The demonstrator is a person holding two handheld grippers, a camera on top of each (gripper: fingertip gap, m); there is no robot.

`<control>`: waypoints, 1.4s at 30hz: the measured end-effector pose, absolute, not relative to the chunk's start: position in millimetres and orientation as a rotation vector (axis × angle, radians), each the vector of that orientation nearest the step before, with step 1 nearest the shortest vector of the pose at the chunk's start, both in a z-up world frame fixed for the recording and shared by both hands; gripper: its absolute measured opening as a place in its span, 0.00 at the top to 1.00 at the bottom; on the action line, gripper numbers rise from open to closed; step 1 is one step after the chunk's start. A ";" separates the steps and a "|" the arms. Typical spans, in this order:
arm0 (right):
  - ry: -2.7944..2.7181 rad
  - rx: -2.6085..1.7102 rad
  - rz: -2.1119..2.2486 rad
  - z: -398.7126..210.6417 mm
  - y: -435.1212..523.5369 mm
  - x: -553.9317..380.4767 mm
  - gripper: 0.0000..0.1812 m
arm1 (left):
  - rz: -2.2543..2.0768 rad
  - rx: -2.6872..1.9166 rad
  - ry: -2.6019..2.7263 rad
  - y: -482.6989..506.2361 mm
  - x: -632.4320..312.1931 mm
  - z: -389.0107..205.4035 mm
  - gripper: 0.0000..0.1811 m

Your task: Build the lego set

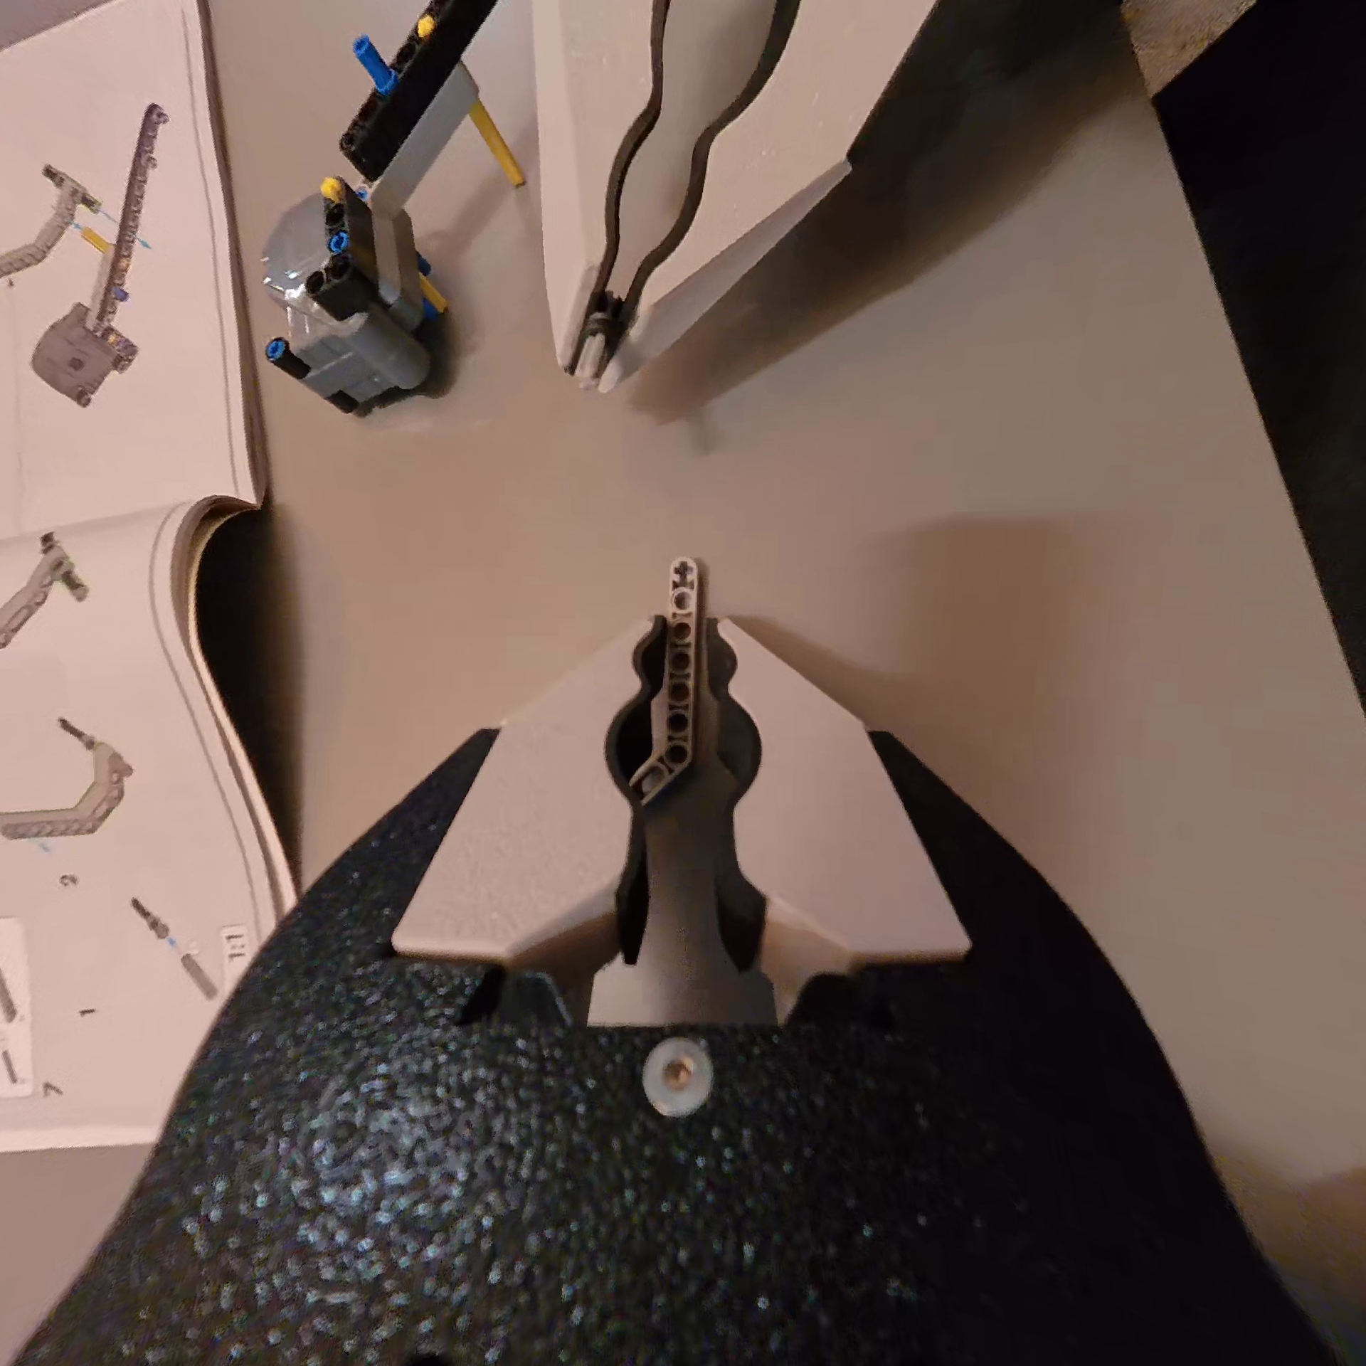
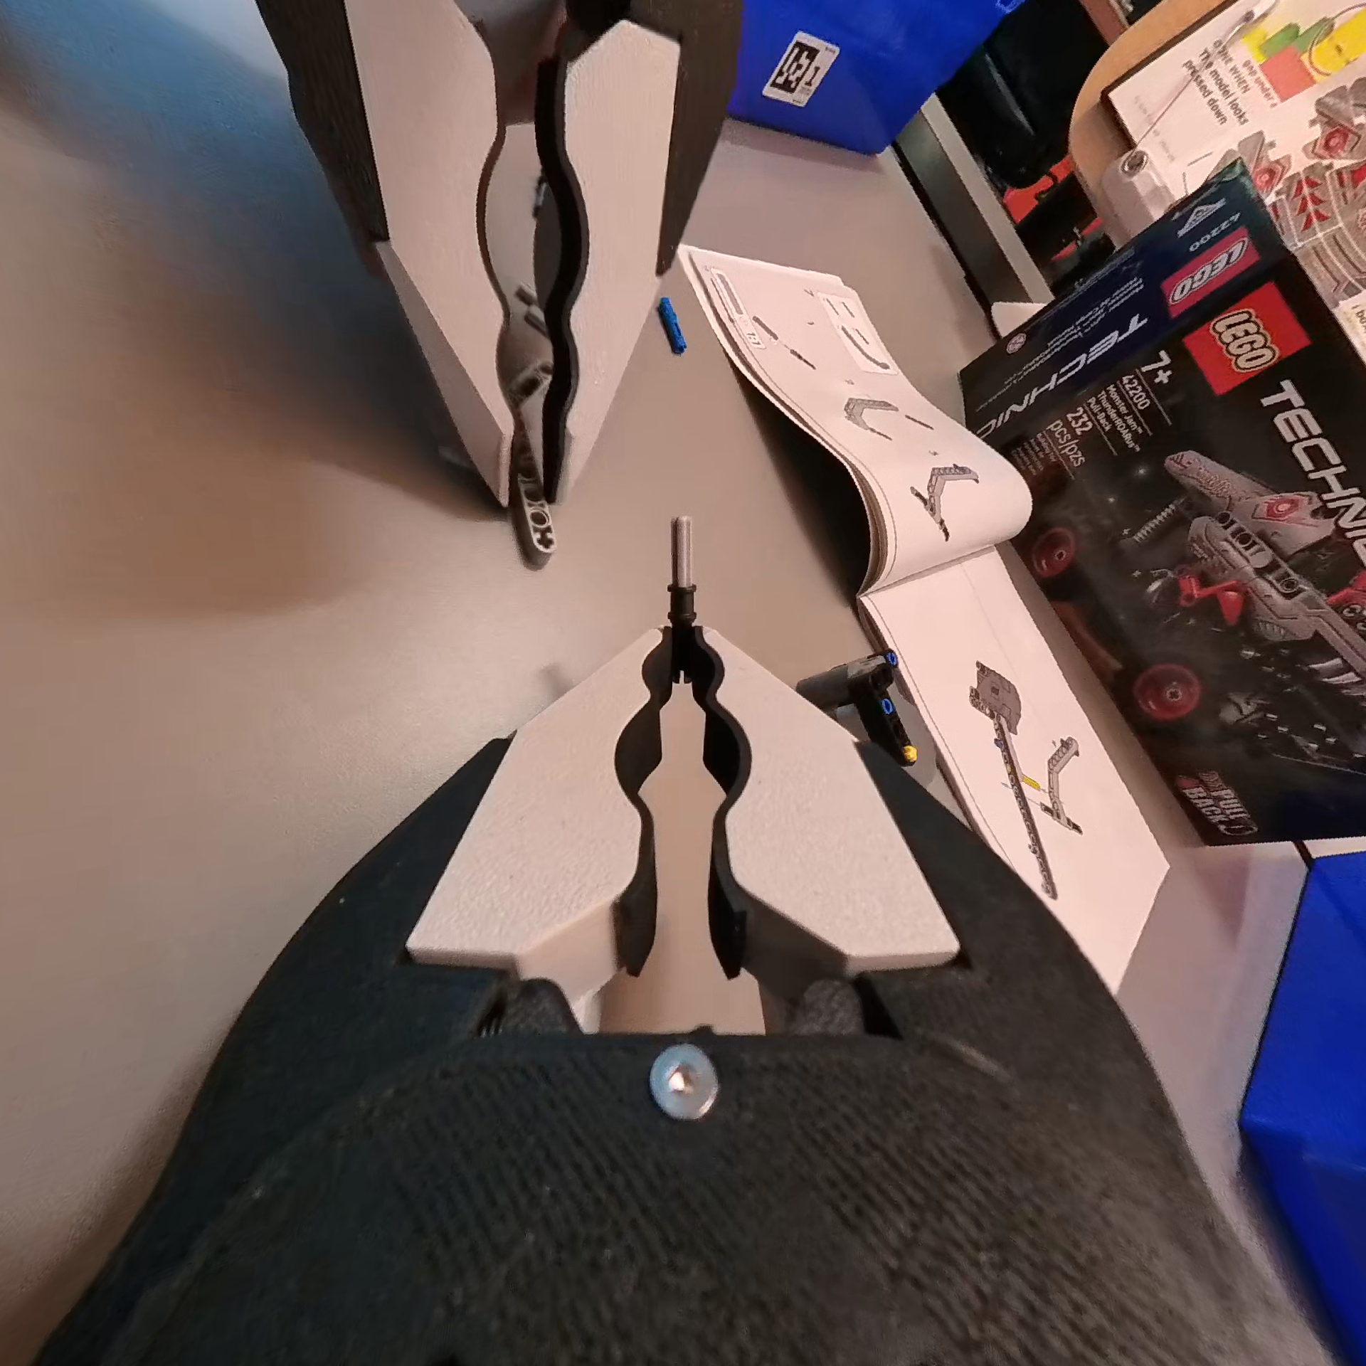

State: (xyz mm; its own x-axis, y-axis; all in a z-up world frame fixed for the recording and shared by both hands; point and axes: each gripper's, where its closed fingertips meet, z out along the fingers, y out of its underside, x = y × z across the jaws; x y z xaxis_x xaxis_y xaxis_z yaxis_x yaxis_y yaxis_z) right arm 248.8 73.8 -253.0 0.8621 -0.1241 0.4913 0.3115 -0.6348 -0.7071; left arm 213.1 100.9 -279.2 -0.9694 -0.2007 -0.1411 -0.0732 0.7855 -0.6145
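Note:
My left gripper [image 1: 686, 621] is shut on a grey bent beam [image 1: 680, 687], whose end with a cross hole sticks out past the fingertips. In the right wrist view the left gripper [image 2: 528, 494] points down at the table, with the beam end [image 2: 538, 534] below it. My right gripper [image 2: 681, 634] is shut on a black pin with a light grey axle end [image 2: 680, 573]. The axle end points toward the beam, a short gap away. The right gripper [image 1: 600, 367] also shows in the left wrist view. A partly built grey and black assembly [image 1: 355, 296] lies on the table.
An open instruction booklet [image 2: 931, 473] lies on the grey table [image 2: 296, 739], also in the left wrist view [image 1: 111, 332]. The set's box [image 2: 1197, 532] stands behind it. A loose blue pin [image 2: 673, 327] lies near the booklet. Blue bins stand at the back [image 2: 850, 66] and at the right [image 2: 1316, 1072]. My right fingertips sit around 6 centimetres from my left ones.

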 end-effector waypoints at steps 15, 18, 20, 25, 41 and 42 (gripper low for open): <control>-0.136 -2.047 -0.636 -240.7 103.9 251.8 1.00 | -1.308 -0.228 2.444 115.5 232.3 -222.7 0.97; -0.134 -1.947 -0.671 -227.7 121.8 256.8 1.00 | -1.402 -0.231 2.292 124.5 233.6 -198.0 0.97; -0.125 -1.884 -0.681 -218.6 131.7 260.0 1.00 | -1.412 -0.235 2.220 130.5 232.8 -188.2 0.97; -0.183 -1.841 -0.694 -215.3 148.2 260.6 0.99 | -1.368 -0.272 2.180 144.1 236.0 -185.4 0.97; -0.215 -1.791 -0.719 -214.6 141.7 246.1 1.00 | -1.371 -0.254 2.230 135.5 231.9 -193.8 0.97; -0.218 -1.794 -0.712 -215.2 141.9 244.8 1.00 | -1.385 -0.255 2.230 134.8 231.2 -192.8 0.97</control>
State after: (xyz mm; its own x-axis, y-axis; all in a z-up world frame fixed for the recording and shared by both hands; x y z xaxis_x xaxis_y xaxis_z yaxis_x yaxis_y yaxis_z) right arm 244.8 141.9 -215.2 0.7996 -0.2000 0.5662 0.4832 -0.3456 -0.8044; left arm 231.2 134.8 -192.8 -0.8582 -0.4068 -0.3131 0.1004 0.4651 -0.8796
